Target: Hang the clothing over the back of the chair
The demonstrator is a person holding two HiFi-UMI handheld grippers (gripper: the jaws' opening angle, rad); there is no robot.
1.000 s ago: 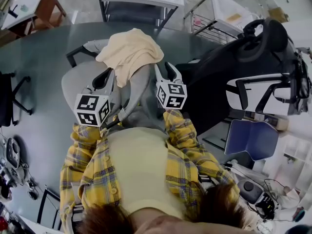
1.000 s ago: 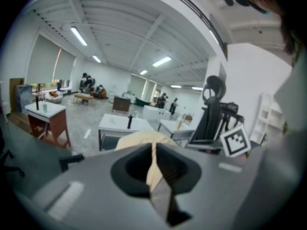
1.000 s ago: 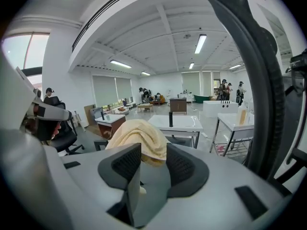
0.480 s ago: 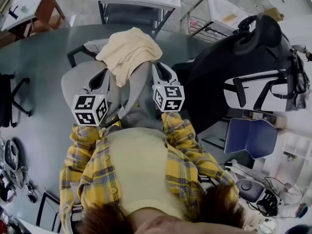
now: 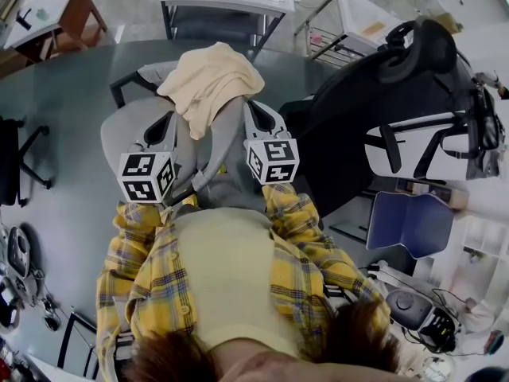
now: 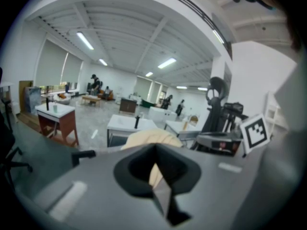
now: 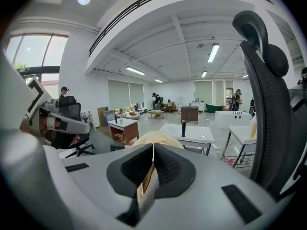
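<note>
Atop the grey chair (image 5: 127, 134), the cream clothing (image 5: 208, 82) is lying bunched, its near end trailing toward the chair's back; beside that back, the right gripper (image 5: 254, 110) is clamping a labelled hem, jaws closed on it; on the chair's other side, the left gripper (image 5: 175, 119) is apparently pinching a cream sliver, jaws narrow; judgement: both should be lifting evenly and spreading the cloth before drawing it across the back; the gripper views are showing both pinches, which the head view is hiding; only the head view is showing the bunched bulk.
</note>
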